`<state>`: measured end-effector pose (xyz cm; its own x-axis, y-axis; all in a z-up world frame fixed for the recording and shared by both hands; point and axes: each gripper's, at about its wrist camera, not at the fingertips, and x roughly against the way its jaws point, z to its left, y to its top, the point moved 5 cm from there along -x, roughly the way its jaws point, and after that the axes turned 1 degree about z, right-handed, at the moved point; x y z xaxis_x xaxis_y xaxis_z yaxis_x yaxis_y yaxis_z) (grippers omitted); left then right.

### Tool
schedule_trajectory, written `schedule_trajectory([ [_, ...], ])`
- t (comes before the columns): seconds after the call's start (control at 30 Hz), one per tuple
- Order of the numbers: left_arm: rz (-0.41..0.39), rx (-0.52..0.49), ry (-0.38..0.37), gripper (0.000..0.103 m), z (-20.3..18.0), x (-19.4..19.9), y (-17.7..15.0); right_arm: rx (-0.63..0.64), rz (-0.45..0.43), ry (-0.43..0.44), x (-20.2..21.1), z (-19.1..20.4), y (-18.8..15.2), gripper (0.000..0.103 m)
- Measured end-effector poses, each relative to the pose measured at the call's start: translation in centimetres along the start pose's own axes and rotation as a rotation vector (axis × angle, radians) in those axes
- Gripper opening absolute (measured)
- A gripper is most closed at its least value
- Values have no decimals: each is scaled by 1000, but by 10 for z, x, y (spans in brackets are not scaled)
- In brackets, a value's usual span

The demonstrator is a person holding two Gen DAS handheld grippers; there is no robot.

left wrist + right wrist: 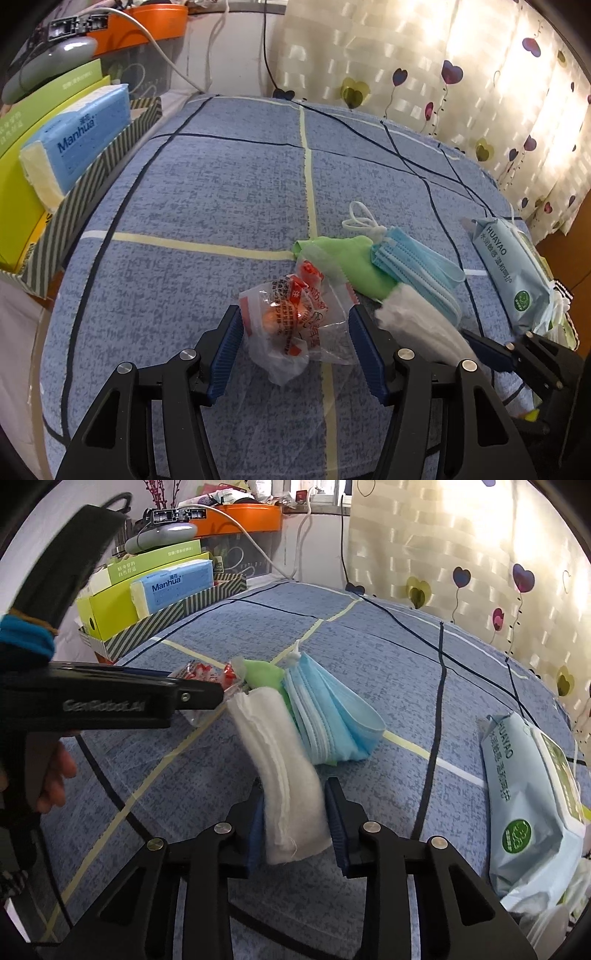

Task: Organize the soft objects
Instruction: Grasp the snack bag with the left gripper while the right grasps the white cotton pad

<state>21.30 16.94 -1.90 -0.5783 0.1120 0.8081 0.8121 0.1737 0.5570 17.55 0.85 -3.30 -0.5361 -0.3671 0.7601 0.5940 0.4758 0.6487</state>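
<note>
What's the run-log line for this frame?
left claw: open around plastic bag | right claw: shut on white pads | masks: on bed

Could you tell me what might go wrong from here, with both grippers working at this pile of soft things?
1. The right gripper pinches only the end of the white cotton pad stack; loose layers could slip out.
2. That stack lies against the blue face masks; lifting may drag them.
3. The left gripper straddles a crinkly clear plastic bag; closing may catch only film and let it slide.
</note>
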Motion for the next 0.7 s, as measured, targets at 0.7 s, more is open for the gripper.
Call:
schedule_trajectory([
  [0.7,-42,14,64,25,1,-1,2,-43,-13,11,13,-6,-14,32],
])
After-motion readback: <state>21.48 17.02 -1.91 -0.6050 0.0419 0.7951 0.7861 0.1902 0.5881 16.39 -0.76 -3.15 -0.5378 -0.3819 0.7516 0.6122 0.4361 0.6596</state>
